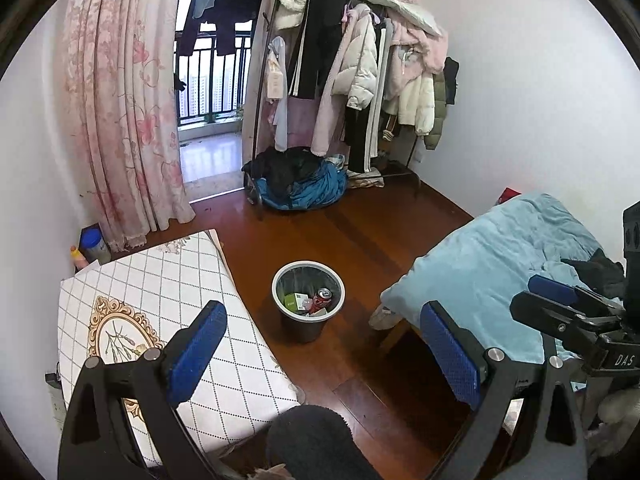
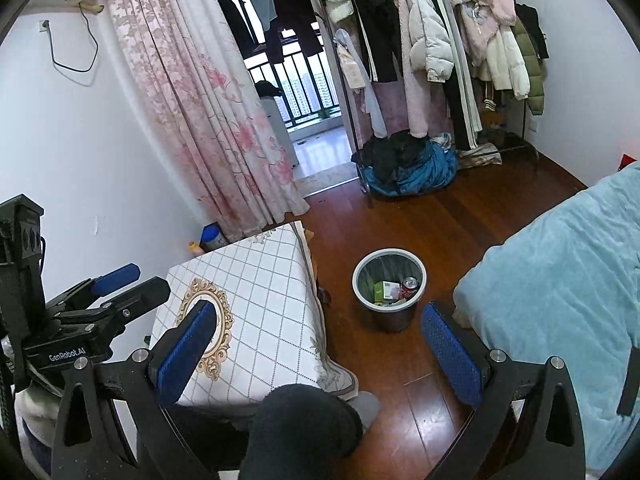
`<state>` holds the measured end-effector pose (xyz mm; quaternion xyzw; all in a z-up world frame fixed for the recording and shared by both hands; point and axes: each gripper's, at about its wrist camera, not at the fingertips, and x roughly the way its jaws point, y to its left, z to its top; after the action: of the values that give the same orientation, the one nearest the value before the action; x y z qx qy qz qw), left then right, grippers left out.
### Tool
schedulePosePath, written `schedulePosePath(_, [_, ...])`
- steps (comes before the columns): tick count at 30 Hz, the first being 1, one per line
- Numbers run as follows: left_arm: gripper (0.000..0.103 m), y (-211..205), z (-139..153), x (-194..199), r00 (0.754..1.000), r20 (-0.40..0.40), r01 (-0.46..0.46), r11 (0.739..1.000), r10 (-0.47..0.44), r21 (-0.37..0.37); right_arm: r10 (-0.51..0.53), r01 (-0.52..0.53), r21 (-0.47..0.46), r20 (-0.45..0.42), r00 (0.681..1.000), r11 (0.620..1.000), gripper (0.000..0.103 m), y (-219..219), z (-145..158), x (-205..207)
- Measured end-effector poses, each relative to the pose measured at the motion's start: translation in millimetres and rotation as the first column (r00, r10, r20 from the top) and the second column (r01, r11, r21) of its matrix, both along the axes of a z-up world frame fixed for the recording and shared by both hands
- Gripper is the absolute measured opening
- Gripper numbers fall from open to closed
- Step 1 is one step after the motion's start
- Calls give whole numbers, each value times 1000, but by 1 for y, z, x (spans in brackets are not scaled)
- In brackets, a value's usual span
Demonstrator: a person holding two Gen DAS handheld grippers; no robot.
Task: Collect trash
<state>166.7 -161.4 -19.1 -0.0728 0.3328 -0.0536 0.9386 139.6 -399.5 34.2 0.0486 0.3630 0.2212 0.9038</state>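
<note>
Spread fingers (image 1: 196, 344) empty, trash bin (image 1: 308, 300) beyond

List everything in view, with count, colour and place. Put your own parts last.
trash bin: one, grey, on the wood floor between table and bed
red can: one, inside the bin
green box: one, inside the bin
table: one, white checked cloth, left
bed cover: one, light blue, right
curtain: one, pink floral, by the balcony door
clothes rack: one, hung with coats, far wall
clothes pile: one, black and blue, beneath the rack
left tool: open, empty
right tool: open, empty
</note>
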Motion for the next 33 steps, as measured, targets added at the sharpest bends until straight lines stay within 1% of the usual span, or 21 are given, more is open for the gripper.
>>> schedulePosePath(11, [101, -1, 10, -8, 1000, 19, -19, 1000, 19, -5, -1, 1, -1, 6, 1000, 1000, 103, 4, 3, -2])
schedulePosePath(17, [102, -1, 14, -9, 999, 31, -14, 1000, 14, -1, 4, -4, -2, 16, 1000, 1000, 103, 4, 13, -4])
schedulePosePath(33, [102, -3, 18, -11, 999, 34, 9, 1000, -9, 0, 6, -6, 0, 17, 1000, 1000, 103, 3, 17, -4])
